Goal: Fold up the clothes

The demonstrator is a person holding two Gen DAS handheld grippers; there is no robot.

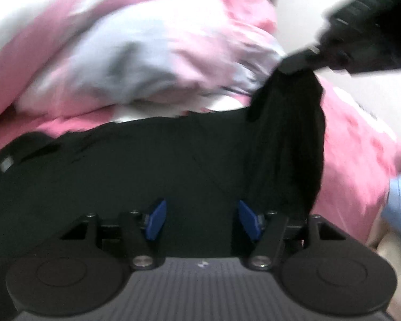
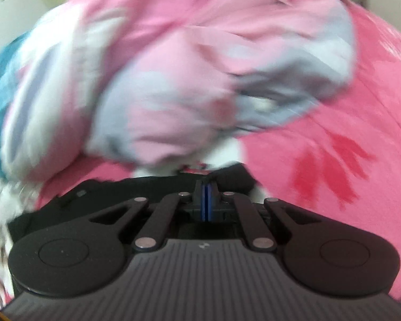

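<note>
Nearest, the left claw (image 1: 199,220) hangs with its blue pads spread, holding nothing, angled down over the flat black cloth garment (image 1: 136,165). At two o'clock in the left view, the right claw (image 1: 294,67) pinches a corner of that garment, raised in a dark drape. Its own view shows the pads pressed together on the fabric. The garment lies on the pink patterned bedspread (image 2: 334,165), before a crumpled pink-and-pale-blue quilt (image 1: 136,53). To fold well, carry the corner across evenly and keep the hem taut.

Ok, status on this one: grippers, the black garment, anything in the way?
Right gripper shut on black garment, corner lifted. Left gripper open over it. Pink-and-white bedding bunched just behind.
</note>
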